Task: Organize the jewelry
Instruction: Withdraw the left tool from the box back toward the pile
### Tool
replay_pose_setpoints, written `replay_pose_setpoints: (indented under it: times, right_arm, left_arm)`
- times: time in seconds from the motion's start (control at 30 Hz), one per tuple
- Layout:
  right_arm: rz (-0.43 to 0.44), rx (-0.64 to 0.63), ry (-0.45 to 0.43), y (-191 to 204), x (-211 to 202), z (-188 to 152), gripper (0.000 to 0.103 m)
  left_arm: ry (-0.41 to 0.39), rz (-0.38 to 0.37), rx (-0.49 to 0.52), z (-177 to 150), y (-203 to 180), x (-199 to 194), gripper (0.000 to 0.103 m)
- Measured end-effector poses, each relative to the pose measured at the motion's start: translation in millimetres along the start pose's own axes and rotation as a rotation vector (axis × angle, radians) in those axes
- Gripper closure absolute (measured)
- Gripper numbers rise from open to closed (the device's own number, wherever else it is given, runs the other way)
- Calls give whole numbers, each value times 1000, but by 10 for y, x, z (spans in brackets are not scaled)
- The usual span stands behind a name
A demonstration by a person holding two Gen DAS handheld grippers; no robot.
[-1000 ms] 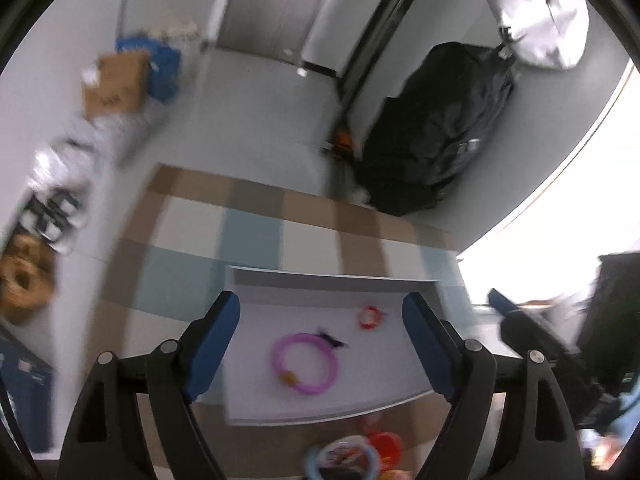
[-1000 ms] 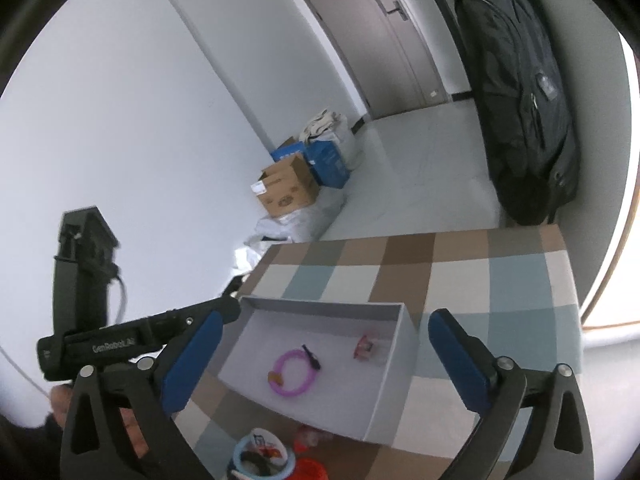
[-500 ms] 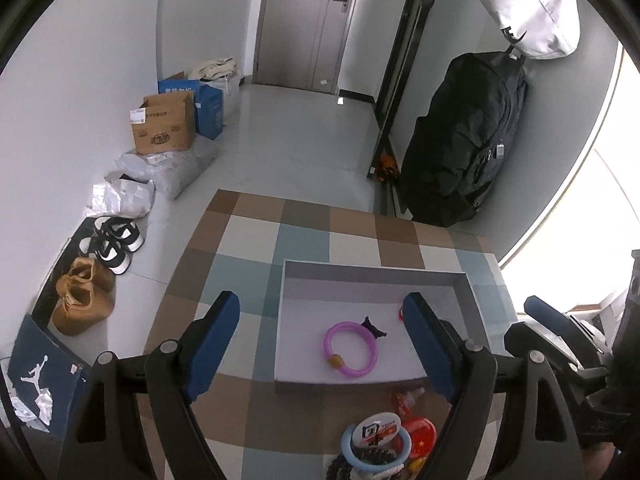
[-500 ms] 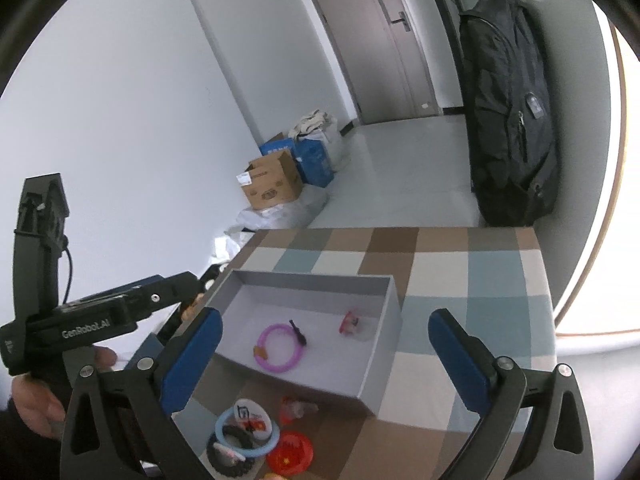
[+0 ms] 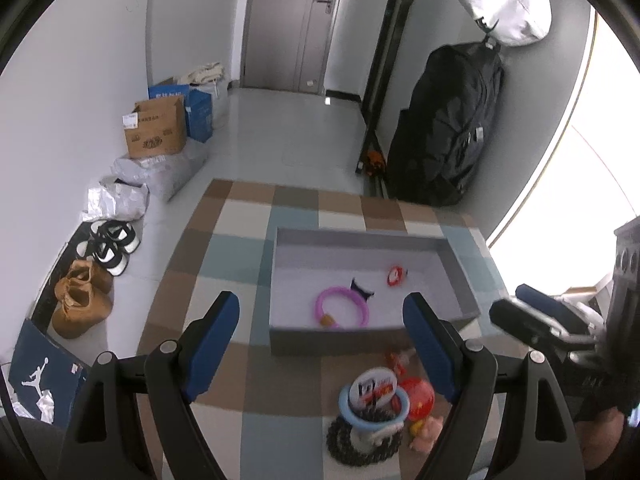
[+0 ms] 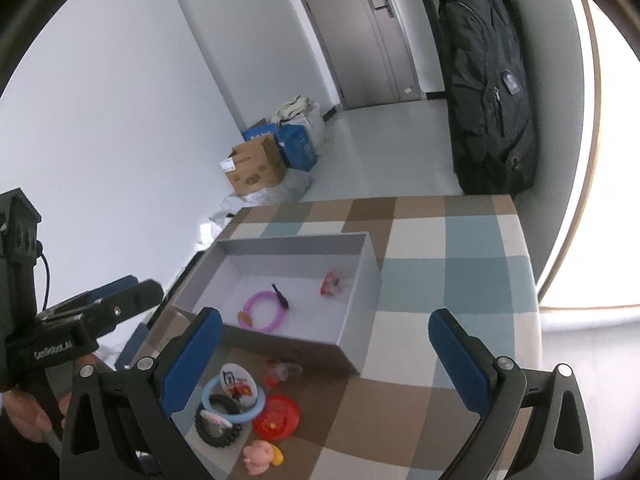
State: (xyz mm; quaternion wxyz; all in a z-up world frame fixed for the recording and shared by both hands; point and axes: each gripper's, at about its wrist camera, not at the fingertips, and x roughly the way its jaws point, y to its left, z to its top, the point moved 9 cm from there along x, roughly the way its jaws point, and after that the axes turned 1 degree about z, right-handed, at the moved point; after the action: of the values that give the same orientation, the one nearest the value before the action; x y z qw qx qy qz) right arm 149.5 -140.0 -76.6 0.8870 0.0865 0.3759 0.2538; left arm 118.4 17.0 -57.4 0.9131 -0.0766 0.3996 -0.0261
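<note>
A grey open box (image 5: 374,336) (image 6: 358,344) sits on the checked tablecloth. Inside lie a pink bracelet (image 5: 341,307) (image 6: 262,310), a small black clip (image 5: 360,288) (image 6: 280,294) and a red charm (image 5: 394,275) (image 6: 332,282). In front of the box is a loose pile: a light-blue ring with a white badge (image 5: 374,396) (image 6: 236,390), a black bead bracelet (image 5: 360,446) (image 6: 218,424), a red disc (image 5: 418,394) (image 6: 278,416), a pink figure (image 5: 426,436) (image 6: 260,454) and a clear red piece (image 6: 280,370). My left gripper (image 5: 322,344) is open above the table, nothing between its fingers. My right gripper (image 6: 326,354) is open too, empty.
The table's right edge (image 6: 528,264) meets a bright window. A black backpack (image 5: 444,128) hangs beyond the far edge. Cardboard boxes (image 5: 158,130), bags and shoes (image 5: 82,298) line the floor at left. A hand (image 6: 24,412) holds the left gripper's handle.
Both views have pulled back from the box toward me. The pile of pieces in front of the box, cut off earlier at the bottom, now shows in full. Both grippers stay open.
</note>
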Motion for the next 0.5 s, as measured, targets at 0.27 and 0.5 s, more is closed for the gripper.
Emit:
replay_pose_setpoints:
  times: [0.27, 0.5]
  right_arm:
    - [-19, -7, 19, -26, -5, -79, 0]
    - [-11, 3, 29, -64, -13, -104, 0]
  left_arm:
    - [110, -43, 34, -302, -85, 146, 21]
    - [208, -99, 81, -532, -249, 216, 21]
